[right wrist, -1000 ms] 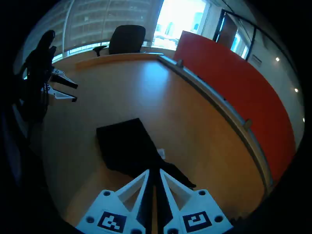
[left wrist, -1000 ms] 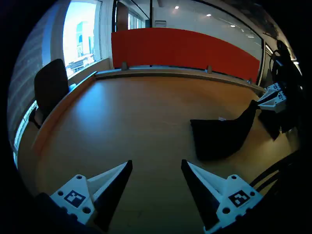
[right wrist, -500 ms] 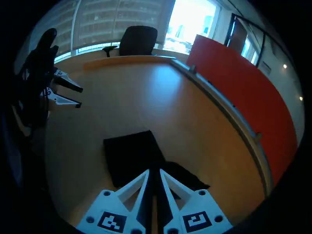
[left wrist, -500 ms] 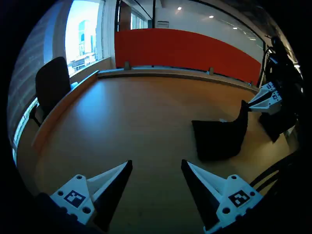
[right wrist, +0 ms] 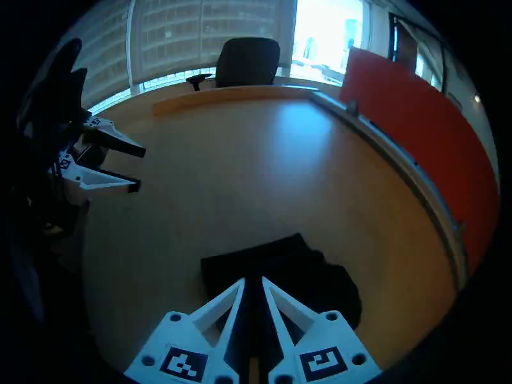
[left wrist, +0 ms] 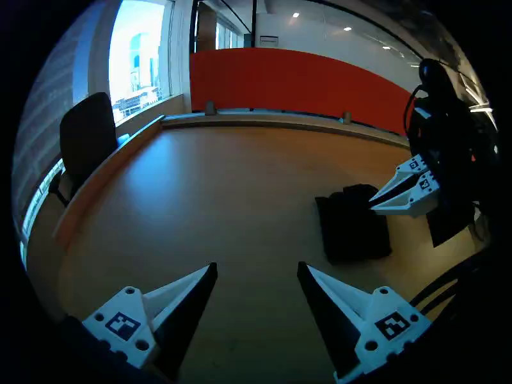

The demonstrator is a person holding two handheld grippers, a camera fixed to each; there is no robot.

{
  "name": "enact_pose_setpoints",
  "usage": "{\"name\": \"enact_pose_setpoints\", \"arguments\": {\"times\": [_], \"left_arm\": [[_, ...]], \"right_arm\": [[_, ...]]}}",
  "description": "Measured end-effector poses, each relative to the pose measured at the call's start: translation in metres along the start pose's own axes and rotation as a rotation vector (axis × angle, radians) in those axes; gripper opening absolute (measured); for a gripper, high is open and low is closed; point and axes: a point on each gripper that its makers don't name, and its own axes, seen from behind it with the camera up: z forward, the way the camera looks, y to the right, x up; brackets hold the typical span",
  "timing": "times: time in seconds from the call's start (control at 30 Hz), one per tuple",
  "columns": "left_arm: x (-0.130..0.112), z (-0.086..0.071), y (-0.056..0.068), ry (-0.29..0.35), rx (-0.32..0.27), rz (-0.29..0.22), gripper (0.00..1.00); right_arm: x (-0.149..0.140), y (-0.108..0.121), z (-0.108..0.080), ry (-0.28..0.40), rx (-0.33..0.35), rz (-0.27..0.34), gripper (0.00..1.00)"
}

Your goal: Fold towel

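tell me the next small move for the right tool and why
Probably open the right tool to drop the edge: it is shut on the dark towel, whose edge lies doubled over the rest on the table. The left tool hangs open, apart.

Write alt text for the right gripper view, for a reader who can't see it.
The right claw is shut on a rumpled black towel lying on a wooden table. The open left claw hovers at far left; an office chair, bright windows and a red partition stand beyond.
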Motion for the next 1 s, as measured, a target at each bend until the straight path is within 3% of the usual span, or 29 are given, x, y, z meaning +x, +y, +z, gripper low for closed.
{"name": "enact_pose_setpoints", "arguments": {"times": [0.17, 0.5, 0.6, 0.83, 0.87, 1.0], "left_arm": [[-0.003, -0.001, -0.001, -0.006, -0.002, -0.007, 0.93], [-0.003, 0.000, -0.005, -0.006, -0.004, -0.007, 0.93], [-0.003, -0.001, -0.006, -0.005, -0.005, -0.003, 0.93], [-0.002, -0.002, -0.007, -0.002, -0.004, 0.004, 0.93], [-0.002, -0.002, -0.008, -0.002, -0.005, 0.004, 0.93], [-0.002, -0.002, -0.008, -0.001, -0.005, 0.005, 0.93]], "right_arm": [[-0.009, -0.011, 0.020, -0.031, 0.031, 0.020, 0.06], [-0.014, -0.013, 0.019, -0.036, 0.056, 0.038, 0.08], [-0.015, -0.014, 0.018, -0.036, 0.066, 0.040, 0.20], [-0.018, -0.011, 0.012, -0.026, 0.045, 0.048, 0.72], [-0.019, -0.010, 0.011, -0.025, 0.039, 0.051, 0.76], [-0.022, -0.008, 0.005, -0.022, 0.028, 0.070, 0.76]]}}
